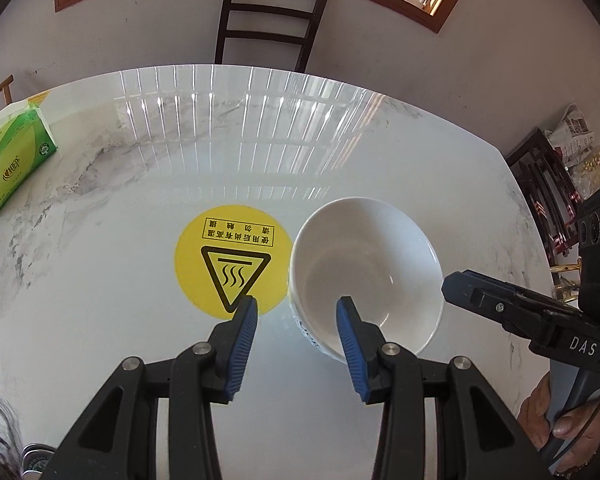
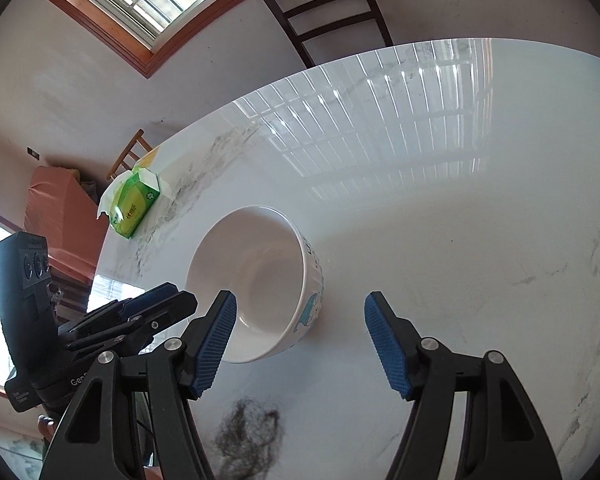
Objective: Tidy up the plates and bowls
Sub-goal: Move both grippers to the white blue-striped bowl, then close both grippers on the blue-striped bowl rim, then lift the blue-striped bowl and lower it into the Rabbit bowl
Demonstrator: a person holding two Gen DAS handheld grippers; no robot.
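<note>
White glazed ceramic, smooth and shiny: this is the bowl, deep and round, with a small blue cartoon print on its outer wall. It stands upright and empty on the marble table, which is polished with grey veins. In the left wrist view the bowl is at about 3 o'clock from the round yellow heat-warning sticker, just beside it. A green tissue pack lies far at 10 o'clock, near the table edge.

The left gripper has its fingers spread, and its right blue pad seems to be over the bowl's inside while the near rim lies between the pads; I cannot tell if they touch. The right gripper is also spread wide, with the bowl's wall between its ribbed pads.

I judge the step is reaching to grasp the bowl. No plate or other bowl is visible. Next, one gripper should close on the rim gently, because glazed ceramic is slippery.
</note>
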